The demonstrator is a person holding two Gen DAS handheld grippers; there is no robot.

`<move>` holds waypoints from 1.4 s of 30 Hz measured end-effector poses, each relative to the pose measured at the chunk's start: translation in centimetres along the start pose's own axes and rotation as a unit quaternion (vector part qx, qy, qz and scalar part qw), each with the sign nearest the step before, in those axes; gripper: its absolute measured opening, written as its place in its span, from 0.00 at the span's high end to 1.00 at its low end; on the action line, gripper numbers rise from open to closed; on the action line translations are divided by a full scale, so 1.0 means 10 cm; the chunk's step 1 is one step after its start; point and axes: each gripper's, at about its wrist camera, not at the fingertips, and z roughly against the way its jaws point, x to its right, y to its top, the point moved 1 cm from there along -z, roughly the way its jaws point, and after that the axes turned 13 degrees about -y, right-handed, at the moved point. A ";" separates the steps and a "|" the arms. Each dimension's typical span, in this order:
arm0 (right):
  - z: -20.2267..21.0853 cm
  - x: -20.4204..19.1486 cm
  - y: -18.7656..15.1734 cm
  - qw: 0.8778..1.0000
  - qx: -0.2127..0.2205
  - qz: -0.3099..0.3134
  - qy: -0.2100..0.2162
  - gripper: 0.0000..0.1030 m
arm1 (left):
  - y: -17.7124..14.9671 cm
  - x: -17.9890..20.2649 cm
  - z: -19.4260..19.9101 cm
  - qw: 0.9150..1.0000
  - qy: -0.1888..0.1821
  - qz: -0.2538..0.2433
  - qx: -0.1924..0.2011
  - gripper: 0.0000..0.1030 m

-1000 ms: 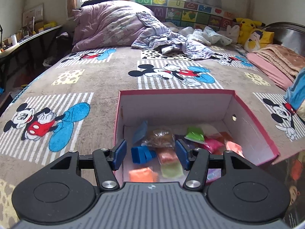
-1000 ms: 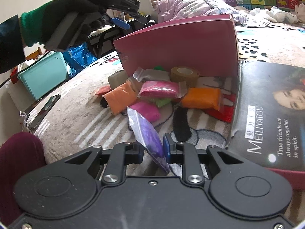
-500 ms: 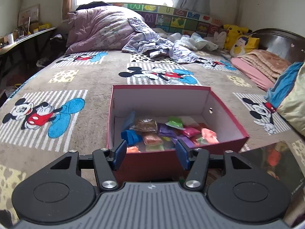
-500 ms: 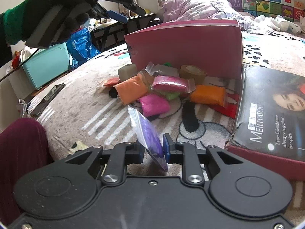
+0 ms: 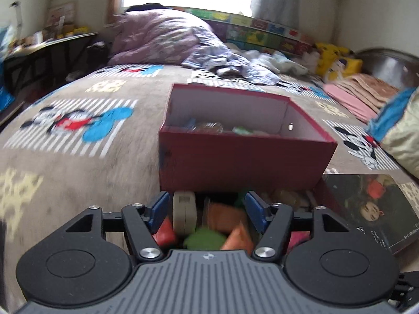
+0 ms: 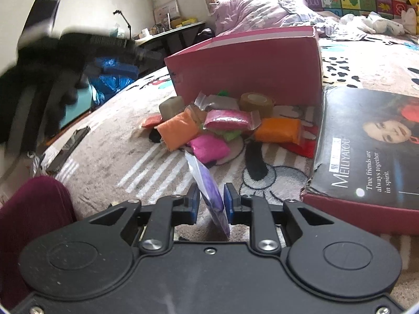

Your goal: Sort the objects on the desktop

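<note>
A red cardboard box (image 5: 243,157) stands on the bed, several small packets inside it. It also shows in the right wrist view (image 6: 248,62). In front of it lies a pile of packets: orange (image 6: 178,130), pink (image 6: 209,147), dark pink (image 6: 227,120), another orange (image 6: 277,130), a beige block (image 6: 171,106) and a tape roll (image 6: 256,102). My left gripper (image 5: 207,210) is open and empty, just above this pile. My right gripper (image 6: 210,204) is shut on a purple packet (image 6: 209,191), held above the blanket near the pile.
The box lid (image 6: 366,141) with a printed face lies right of the pile. The left hand and its gripper body (image 6: 47,65) show blurred at the left of the right wrist view. Pillows and clothes (image 5: 183,44) lie at the bed's far end.
My left gripper has pulled back from over the box and dropped to the pile in front of it. My right gripper has stayed shut on the purple packet and shifted slightly.
</note>
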 end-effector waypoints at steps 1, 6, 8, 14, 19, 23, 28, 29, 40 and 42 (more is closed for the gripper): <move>0.01 0.01 0.02 1.000 0.001 -0.003 0.000 0.81 | -0.10 0.01 0.02 1.000 0.004 0.009 0.006 0.39; 0.07 0.05 0.12 1.000 0.004 -0.016 0.000 0.81 | -0.61 0.17 -0.02 1.000 0.006 0.019 -0.018 0.39; 0.09 0.07 0.17 1.000 0.005 -0.022 0.000 0.81 | -0.76 0.25 -0.08 0.999 0.001 0.000 -0.041 0.39; 0.15 0.11 0.33 0.999 0.010 -0.033 0.000 0.81 | -0.86 0.32 -0.14 0.998 0.007 -0.042 -0.048 0.39; 0.13 0.11 0.65 1.000 0.020 -0.021 0.005 0.81 | -0.92 0.32 -0.19 0.997 0.010 -0.059 -0.055 0.39; 0.08 0.16 0.98 0.999 0.032 -0.015 0.010 0.81 | -0.94 0.33 -0.23 0.996 0.007 -0.063 -0.057 0.39; -0.03 0.18 1.42 0.999 0.045 0.005 0.005 0.81 | -0.99 0.34 -0.28 0.995 0.003 -0.074 -0.063 0.29; -0.06 0.18 1.50 0.999 0.047 0.011 0.003 0.81 | -1.00 0.34 -0.29 0.995 0.003 -0.076 -0.062 0.29; -0.19 -0.29 0.87 0.925 -0.147 0.350 0.008 0.25 | -0.96 0.29 -0.29 0.997 -0.010 -0.052 -0.064 0.24; -0.20 -0.34 0.69 0.899 -0.163 0.407 0.012 0.25 | -0.96 0.28 -0.29 0.997 -0.013 -0.050 -0.064 0.24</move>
